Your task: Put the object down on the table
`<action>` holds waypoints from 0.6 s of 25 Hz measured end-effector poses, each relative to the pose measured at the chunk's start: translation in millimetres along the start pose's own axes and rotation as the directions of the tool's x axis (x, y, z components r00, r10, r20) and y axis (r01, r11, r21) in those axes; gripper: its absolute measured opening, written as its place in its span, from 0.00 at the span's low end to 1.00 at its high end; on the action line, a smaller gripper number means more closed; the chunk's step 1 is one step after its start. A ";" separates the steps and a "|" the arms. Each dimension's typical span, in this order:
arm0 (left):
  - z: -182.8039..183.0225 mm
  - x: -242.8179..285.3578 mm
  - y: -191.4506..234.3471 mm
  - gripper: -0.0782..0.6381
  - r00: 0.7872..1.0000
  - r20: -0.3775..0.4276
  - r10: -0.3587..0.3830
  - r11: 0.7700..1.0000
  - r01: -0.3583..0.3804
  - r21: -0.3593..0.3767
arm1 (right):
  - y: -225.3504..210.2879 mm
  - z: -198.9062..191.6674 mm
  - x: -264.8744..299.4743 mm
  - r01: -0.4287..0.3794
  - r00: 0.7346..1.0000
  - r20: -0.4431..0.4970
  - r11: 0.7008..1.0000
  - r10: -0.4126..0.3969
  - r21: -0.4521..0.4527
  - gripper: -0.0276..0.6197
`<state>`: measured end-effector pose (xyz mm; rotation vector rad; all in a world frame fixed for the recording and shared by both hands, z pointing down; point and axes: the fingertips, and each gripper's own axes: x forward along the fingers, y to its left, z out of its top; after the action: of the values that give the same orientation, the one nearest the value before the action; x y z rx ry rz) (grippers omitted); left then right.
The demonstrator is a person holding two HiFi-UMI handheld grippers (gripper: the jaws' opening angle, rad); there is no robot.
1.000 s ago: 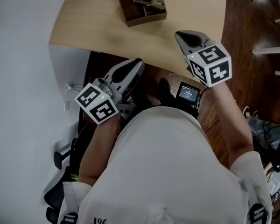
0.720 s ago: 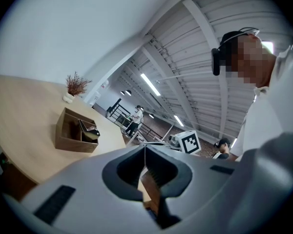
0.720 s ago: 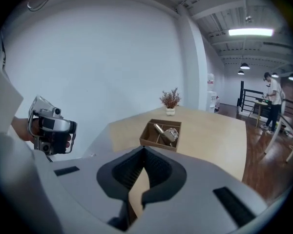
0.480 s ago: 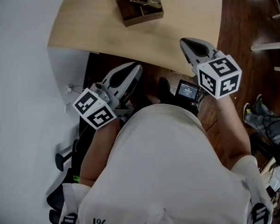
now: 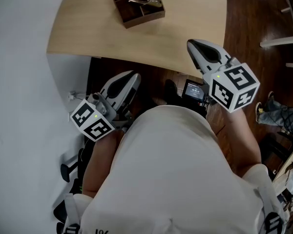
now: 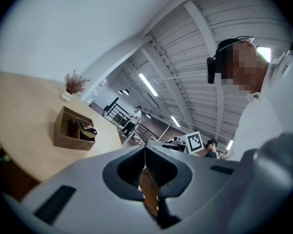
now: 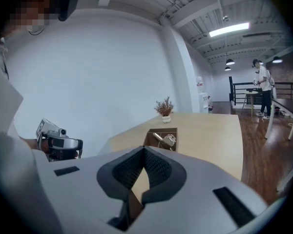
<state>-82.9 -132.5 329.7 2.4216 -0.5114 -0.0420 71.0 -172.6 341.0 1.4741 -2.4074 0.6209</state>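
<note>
The left gripper and right gripper, jaws together on nothing, hang by the table edge, well apart from the box.

Industrial loft office; ceiling beams, strip light, railing

- The tabletop is left bare between its near edge and the box.
- The far end is occupied by a small potted plant.
</note>
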 end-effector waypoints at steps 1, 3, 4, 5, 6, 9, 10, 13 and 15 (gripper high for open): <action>1.3 -0.1 -1.1 0.11 1.000 -0.001 -0.005 1.000 0.005 0.003 | 0.6 0.7 -1.9 0.000 1.000 0.005 1.000 -0.001 0.004 0.05; 4.7 0.8 -4.0 0.11 1.000 0.000 -0.018 1.000 0.018 0.009 | 0.8 1.1 -5.4 0.005 1.000 0.012 1.000 -0.005 0.009 0.05; 6.7 1.4 -6.2 0.11 1.000 0.001 -0.025 1.000 0.025 0.013 | 0.9 1.4 -7.5 0.008 1.000 0.015 1.000 -0.008 0.014 0.05; 9.0 1.8 -8.9 0.11 0.999 0.003 -0.032 0.999 0.032 0.018 | 1.3 2.2 -9.7 0.009 1.000 0.019 1.000 -0.009 0.020 0.05; 11.5 1.7 -11.9 0.11 0.999 0.004 -0.038 0.999 0.038 0.025 | 2.1 3.6 -12.2 0.010 1.000 0.024 1.000 -0.011 0.026 0.05; 18.7 -0.4 -21.3 0.11 0.998 0.010 -0.055 0.997 0.054 0.050 | 5.7 8.7 -20.0 0.014 0.999 0.043 0.999 -0.016 0.035 0.05; 19.6 -0.8 -23.5 0.11 0.998 0.011 -0.059 0.997 0.058 0.056 | 6.7 9.8 -22.2 0.015 0.999 0.048 0.999 -0.017 0.036 0.05; 17.5 -0.4 -25.3 0.11 0.998 0.009 -0.061 0.996 0.061 0.058 | 7.6 9.5 -25.9 0.010 0.999 0.052 0.999 -0.012 0.041 0.05; 14.8 -0.1 -24.3 0.11 0.998 0.006 -0.059 0.997 0.059 0.051 | 7.5 8.0 -25.5 0.005 0.999 0.049 0.999 -0.007 0.044 0.05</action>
<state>-76.7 -124.1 303.2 2.4867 -0.4493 -0.0644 76.0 -153.5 321.5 1.5305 -2.4399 0.6484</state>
